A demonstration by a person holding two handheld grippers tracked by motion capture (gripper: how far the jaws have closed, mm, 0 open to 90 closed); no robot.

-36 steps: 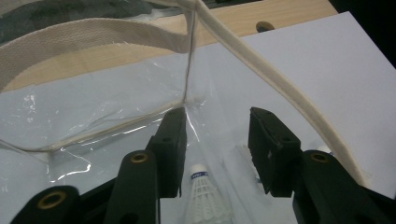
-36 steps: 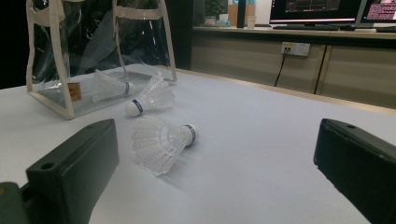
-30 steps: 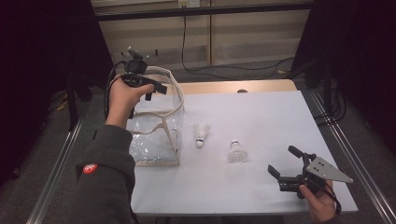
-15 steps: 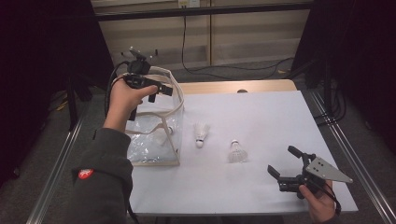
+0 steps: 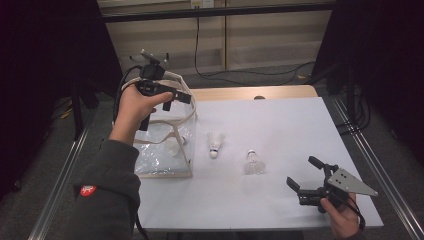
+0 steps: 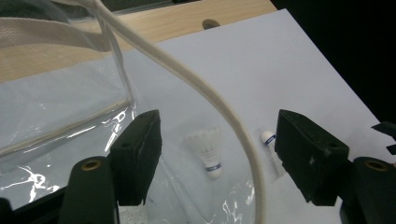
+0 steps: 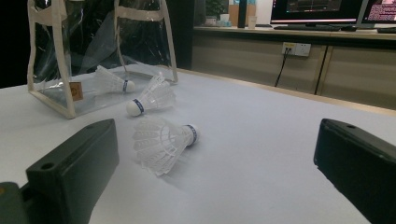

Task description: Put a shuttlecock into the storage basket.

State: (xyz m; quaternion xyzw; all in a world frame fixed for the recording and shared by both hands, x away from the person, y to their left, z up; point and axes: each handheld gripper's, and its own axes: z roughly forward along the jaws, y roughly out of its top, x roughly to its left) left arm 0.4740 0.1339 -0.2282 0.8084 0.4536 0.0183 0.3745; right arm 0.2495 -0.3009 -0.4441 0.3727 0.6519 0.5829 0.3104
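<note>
A clear bag [image 5: 156, 161] with cream trim stands at the table's left, one shuttlecock [image 5: 173, 145] inside it. My left gripper [image 5: 175, 101] is held above the bag's mouth and is open. In the left gripper view the bag's cream handle strap [image 6: 211, 99] runs between the spread jaws of the left gripper [image 6: 219, 128], touching neither. Two white shuttlecocks lie on the white table: one [image 5: 215, 144] beside the bag, another [image 5: 254, 163] further right. My right gripper [image 5: 303, 172] rests low at the front right, open. The nearer shuttlecock [image 7: 163, 141] lies just ahead of its jaws.
The white table top [image 5: 280, 115] is bare behind and to the right of the shuttlecocks. A wooden strip [image 5: 250, 93] runs along its far edge. Metal rails [image 5: 367, 155] border both sides. Cables [image 5: 260, 72] lie on the floor behind.
My left hand has shifted the left gripper slightly to the right and nearer over the bag. The right gripper and the shuttlecocks have stayed put.
</note>
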